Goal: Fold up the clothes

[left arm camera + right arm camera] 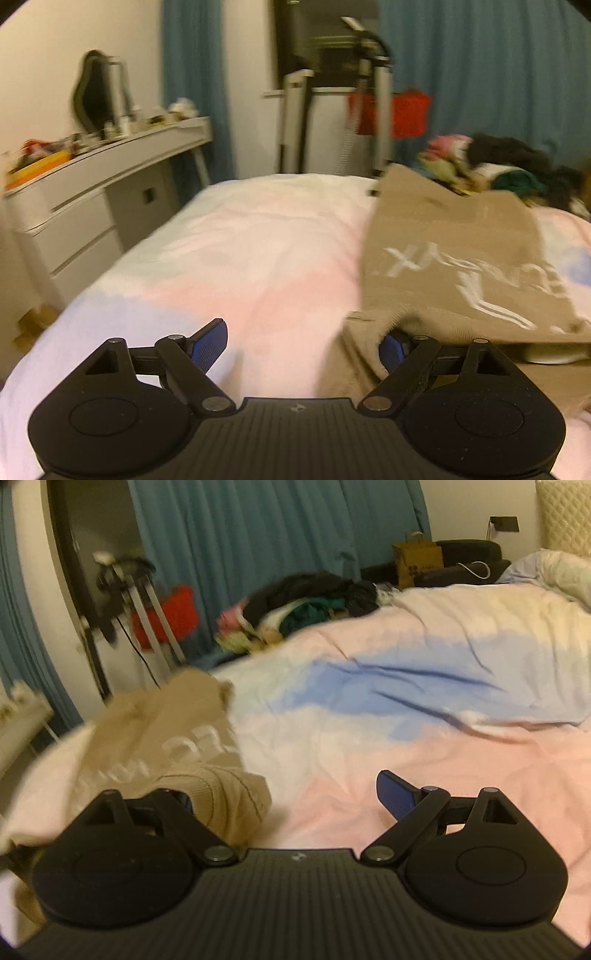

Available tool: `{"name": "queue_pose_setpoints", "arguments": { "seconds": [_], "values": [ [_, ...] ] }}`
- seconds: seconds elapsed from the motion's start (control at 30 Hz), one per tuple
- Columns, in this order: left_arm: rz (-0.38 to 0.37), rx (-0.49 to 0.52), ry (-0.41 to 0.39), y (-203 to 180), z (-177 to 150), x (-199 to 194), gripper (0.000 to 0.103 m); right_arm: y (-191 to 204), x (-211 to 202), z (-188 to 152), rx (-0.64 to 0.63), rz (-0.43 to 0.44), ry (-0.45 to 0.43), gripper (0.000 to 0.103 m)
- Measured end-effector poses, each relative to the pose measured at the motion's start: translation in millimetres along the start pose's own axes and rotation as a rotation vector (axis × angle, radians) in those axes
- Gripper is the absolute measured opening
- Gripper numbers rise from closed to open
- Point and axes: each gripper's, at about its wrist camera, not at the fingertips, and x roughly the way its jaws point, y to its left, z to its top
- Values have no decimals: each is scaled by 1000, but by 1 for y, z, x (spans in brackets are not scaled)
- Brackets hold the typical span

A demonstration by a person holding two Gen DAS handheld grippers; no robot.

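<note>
A tan knit garment (454, 254) with white lettering lies on the pastel bed cover (240, 258), to the right in the left wrist view. My left gripper (301, 347) is open; its right finger sits under the garment's near edge and its left finger is over bare cover. In the right wrist view the same garment (177, 746) lies at the left. My right gripper (291, 801) is open; the garment's ribbed edge drapes over its left finger, and its right fingertip (395, 794) is over the pink cover (406, 709).
A pile of mixed clothes (491, 166) lies at the bed's far side, also in the right wrist view (306, 602). A white dresser (92, 206) with clutter stands left of the bed. A metal stand with a red item (391, 110) and blue curtains are behind.
</note>
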Motion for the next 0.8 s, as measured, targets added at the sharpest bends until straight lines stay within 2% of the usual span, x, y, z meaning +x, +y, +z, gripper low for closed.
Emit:
{"name": "queue_pose_setpoints", "arguments": {
  "seconds": [0.13, 0.23, 0.33, 0.43, 0.57, 0.67, 0.8],
  "values": [
    [35, -72, -90, 17, 6, -35, 91, 4, 0, -4, -41, -33, -8, 92],
    [21, -140, -183, 34, 16, -71, 93, 4, -24, 9, -20, 4, -96, 92],
    [-24, -215, -281, 55, 39, -110, 93, 7, -59, 37, -2, 67, -199, 92],
    [-51, -249, -387, 72, 74, -155, 93, 17, -102, 80, -21, 133, -307, 92],
    [-120, -297, -510, 100, 139, -213, 93, 35, -164, 152, -86, 217, -420, 92],
    [-188, -284, -594, 118, 194, -252, 93, 44, -217, 206, -137, 259, -496, 92],
    [-246, -250, -640, 140, 262, -301, 93, 55, -290, 273, -223, 294, -577, 92]
  ]
}}
